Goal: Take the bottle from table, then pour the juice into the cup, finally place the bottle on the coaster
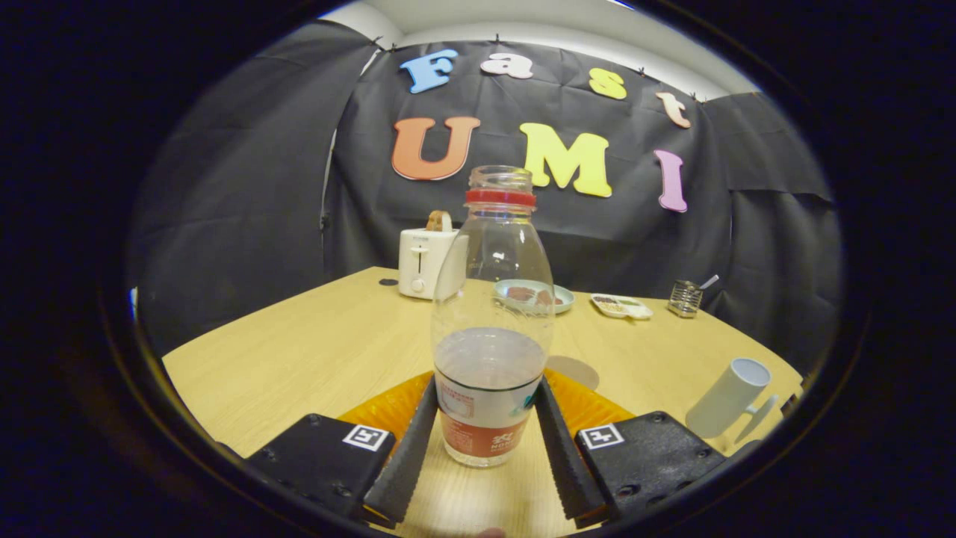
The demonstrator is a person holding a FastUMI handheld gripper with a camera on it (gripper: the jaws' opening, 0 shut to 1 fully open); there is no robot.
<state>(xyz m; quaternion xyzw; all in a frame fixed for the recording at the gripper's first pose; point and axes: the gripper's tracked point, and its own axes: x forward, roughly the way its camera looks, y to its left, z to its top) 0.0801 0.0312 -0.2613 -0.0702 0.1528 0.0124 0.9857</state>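
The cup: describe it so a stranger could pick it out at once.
Start at the wooden table and find the clear bottle between the gripper fingers. To the right of the fingers, near the table's edge, stands the cup: plain white, with a handle, unlike the flat dishes farther back.

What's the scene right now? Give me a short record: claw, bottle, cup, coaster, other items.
claw: fingers on either side of the bottle's lower body, apparently pressing it
bottle: upright, cap off, partly filled, standing on the table
cup: white mug, off to the right of the fingers
coaster: orange, just behind the bottle
other items: toaster, plate, small tray, wire holder along the far edge
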